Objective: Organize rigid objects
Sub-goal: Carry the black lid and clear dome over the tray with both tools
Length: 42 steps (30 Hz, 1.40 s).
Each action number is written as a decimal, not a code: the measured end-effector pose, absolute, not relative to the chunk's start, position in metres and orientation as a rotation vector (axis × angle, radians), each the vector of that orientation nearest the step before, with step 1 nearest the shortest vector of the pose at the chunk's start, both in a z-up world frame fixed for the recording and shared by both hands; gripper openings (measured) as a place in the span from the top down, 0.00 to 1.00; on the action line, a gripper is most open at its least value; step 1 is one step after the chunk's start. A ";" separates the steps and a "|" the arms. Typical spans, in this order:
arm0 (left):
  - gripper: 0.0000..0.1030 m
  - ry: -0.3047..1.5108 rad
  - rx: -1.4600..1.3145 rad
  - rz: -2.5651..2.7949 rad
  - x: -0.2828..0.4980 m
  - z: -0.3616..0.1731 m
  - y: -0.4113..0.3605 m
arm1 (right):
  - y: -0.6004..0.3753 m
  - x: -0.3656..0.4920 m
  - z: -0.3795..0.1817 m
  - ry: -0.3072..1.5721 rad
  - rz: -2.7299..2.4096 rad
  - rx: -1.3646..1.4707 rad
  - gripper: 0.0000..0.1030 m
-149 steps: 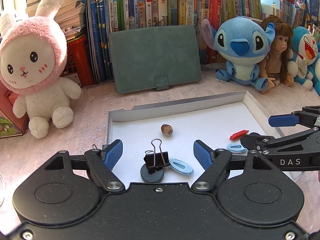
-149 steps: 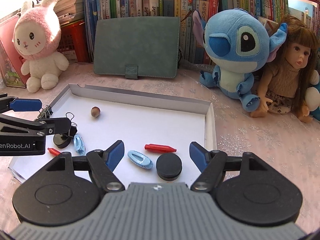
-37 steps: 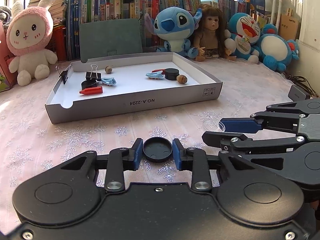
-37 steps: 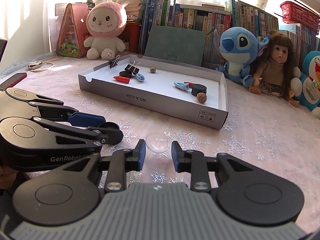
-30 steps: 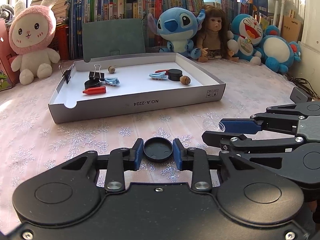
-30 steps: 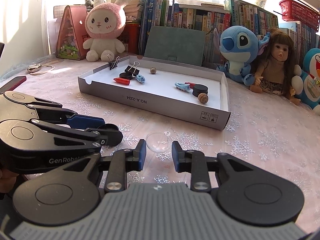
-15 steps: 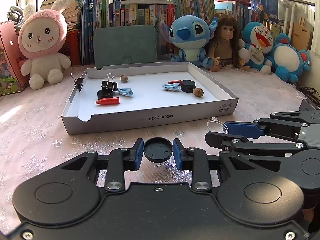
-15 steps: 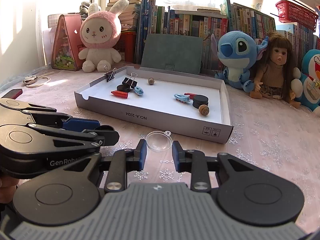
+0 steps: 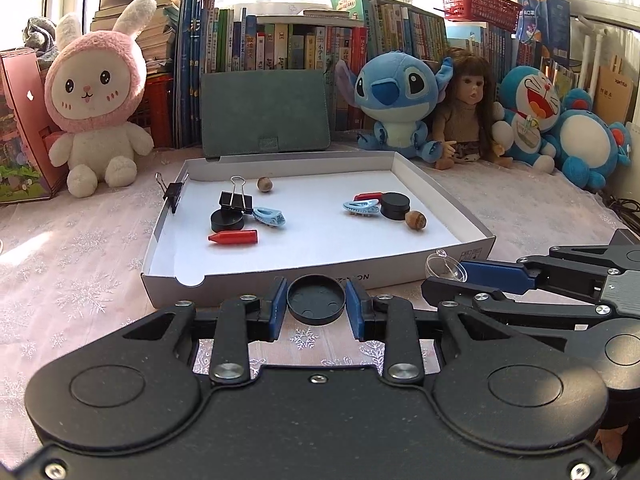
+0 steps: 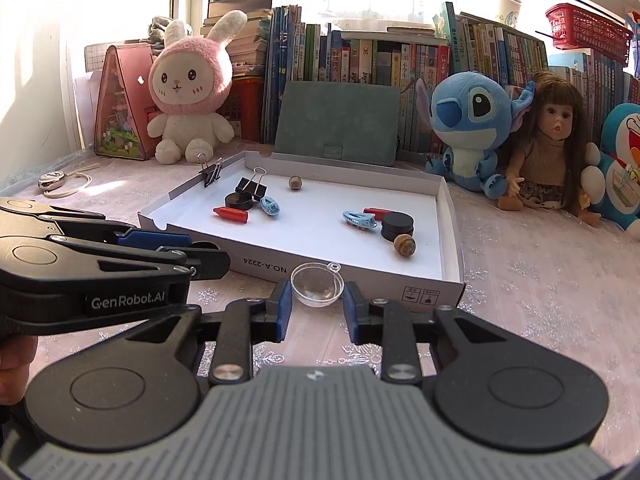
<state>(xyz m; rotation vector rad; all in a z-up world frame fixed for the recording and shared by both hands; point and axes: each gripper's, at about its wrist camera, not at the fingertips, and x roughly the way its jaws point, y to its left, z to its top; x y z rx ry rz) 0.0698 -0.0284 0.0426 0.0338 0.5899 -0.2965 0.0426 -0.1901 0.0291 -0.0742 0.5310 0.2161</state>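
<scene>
"NO.A-2224" on box (image 10: 360, 272) wall

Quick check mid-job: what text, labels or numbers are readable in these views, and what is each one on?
"GenRobot.AI": on the side of the left gripper, right wrist view.
"NO.A-2224": printed upside down on the front wall of the white box.
Two small square symbols on the box's front right corner: too small to read.
Book spines: printed characters, too small to read.

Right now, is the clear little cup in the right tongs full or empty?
Empty. The clear cup between the right tongs shows only the box wall through it.
</scene>
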 end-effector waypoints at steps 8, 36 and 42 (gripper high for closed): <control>0.71 0.566 0.015 -0.268 0.097 0.061 -0.021 | -0.198 0.066 0.040 0.529 0.193 -0.041 0.67; 0.71 0.672 0.036 -0.175 0.184 0.024 -0.042 | -0.208 0.157 0.012 0.680 0.108 0.069 0.67; 0.71 0.686 0.039 -0.160 0.192 0.019 -0.044 | -0.212 0.165 0.009 0.690 0.097 0.070 0.67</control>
